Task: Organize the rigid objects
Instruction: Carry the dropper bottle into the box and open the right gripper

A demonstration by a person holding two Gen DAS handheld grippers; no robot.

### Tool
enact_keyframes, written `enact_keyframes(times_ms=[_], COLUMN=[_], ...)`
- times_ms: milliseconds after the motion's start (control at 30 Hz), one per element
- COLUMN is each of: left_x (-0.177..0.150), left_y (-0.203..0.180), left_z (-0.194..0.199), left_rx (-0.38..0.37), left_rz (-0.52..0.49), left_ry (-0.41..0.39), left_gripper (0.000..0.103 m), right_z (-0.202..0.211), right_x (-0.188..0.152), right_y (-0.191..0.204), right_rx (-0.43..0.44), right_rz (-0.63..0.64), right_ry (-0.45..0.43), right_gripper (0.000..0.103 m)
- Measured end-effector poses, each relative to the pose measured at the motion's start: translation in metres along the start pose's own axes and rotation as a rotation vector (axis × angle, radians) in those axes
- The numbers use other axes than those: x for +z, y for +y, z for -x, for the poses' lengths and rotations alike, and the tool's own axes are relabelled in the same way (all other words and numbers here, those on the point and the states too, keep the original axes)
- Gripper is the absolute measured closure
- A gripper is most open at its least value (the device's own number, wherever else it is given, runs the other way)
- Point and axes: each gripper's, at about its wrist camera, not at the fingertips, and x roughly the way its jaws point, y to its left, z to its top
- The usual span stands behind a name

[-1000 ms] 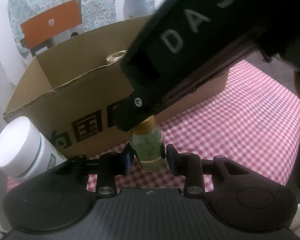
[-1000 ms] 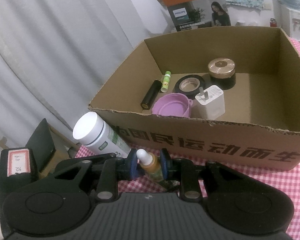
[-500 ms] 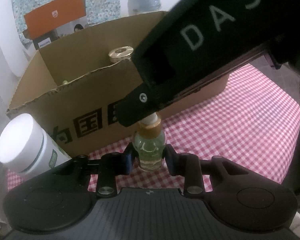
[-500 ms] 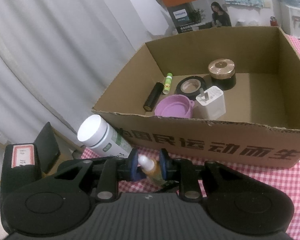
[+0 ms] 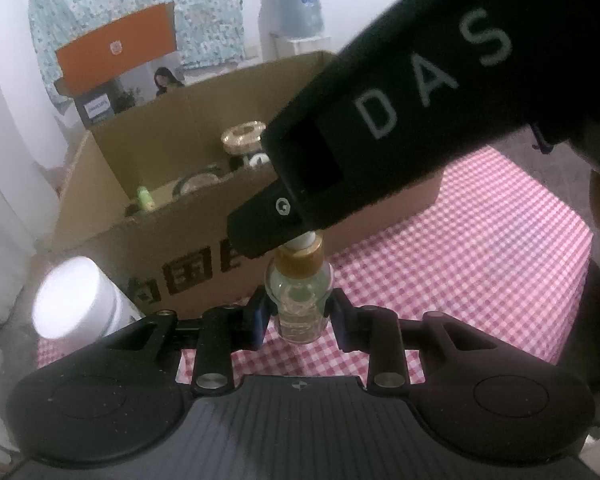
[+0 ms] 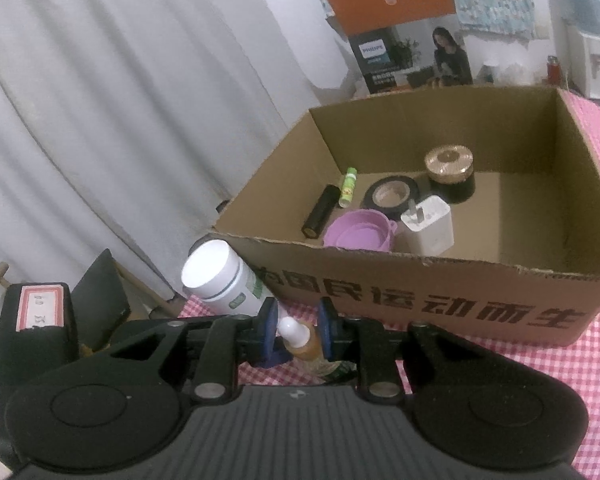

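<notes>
From the left wrist view, a white jar [image 5: 76, 298] stands at the far left on the checked cloth [image 5: 480, 248], blurred, just beside the near wall of the cardboard box [image 5: 196, 248]. Inside the box only a few tops show — a green tube [image 5: 145, 197], a tape roll [image 5: 198, 180] and a gold-lidded pot [image 5: 244, 136]. In the middle, the left gripper [image 5: 299, 312] is clamped on the glass body of a small dropper bottle [image 5: 299, 292], which stands upright between its blue pads and seems to be clear of the cloth, though the bottom is hard to judge. Above it the right gripper [image 5: 284, 236] reaches in from the upper right, its black body marked "DAS", its tip over the bottle's gold collar and white bulb.

From the right wrist view, the jar leans at the left against the box's corner. The right gripper's pads close in on the bottle's neck — the bulb pokes up between them, and the left pad may not quite touch. Farther right, the open box holds a black tube [image 6: 320, 216], the green tube, a purple cup [image 6: 358, 234], the tape roll, a white charger [image 6: 428, 224] and the gold-lidded pot, all on its floor toward the left half; its right half is bare cardboard.
</notes>
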Motion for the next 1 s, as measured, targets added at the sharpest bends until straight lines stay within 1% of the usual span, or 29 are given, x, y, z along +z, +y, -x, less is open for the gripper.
enact_keyframes(times_ms=[133,267,367,533,667,833,1000], left_x=[0.008,0.026,0.043,0.076,0.104,0.132,0.154], left_y=[-0.002,-0.002,0.0,0.004,0.013,0.021,0.021], left_z=[0.015,0.031,0.041,0.042,0.023,-0.016,-0.064], left_rx=[0.011,0.025,0.033,0.01,-0.034,-0.113,-0.126], left_rz=[-0.009,-0.027,-0.043,-0.049,-0.009,0.051,0.078], left_ry=[-0.019,-0.053,-0.083,-0.109,-0.087,-0.031,0.032], left_gripper=[0.072,0.072,0.072,0.072,0.072,0.072,0.072], right_z=[0.013,0.029,0.043,0.059,0.06,0.046,0.021], right_x=[0.004,0.016,0.03,0.061,0.087,0.115,0.139], right_y=[0.007,0.016,0.021,0.021,0.006,-0.025,-0.07], right_rx=[0.008,0.022,0.032,0.033,0.029,0.007,-0.015], right_rz=[0.028,0.062,0.087,0.116,0.103,0.069,0.001], right_ry=[-0.027,-0.067,-0.107,-0.163,-0.167,-0.137,-0.09], right_gripper=[0.08,0.08,0.08,0.08,0.08,0.08,0.08])
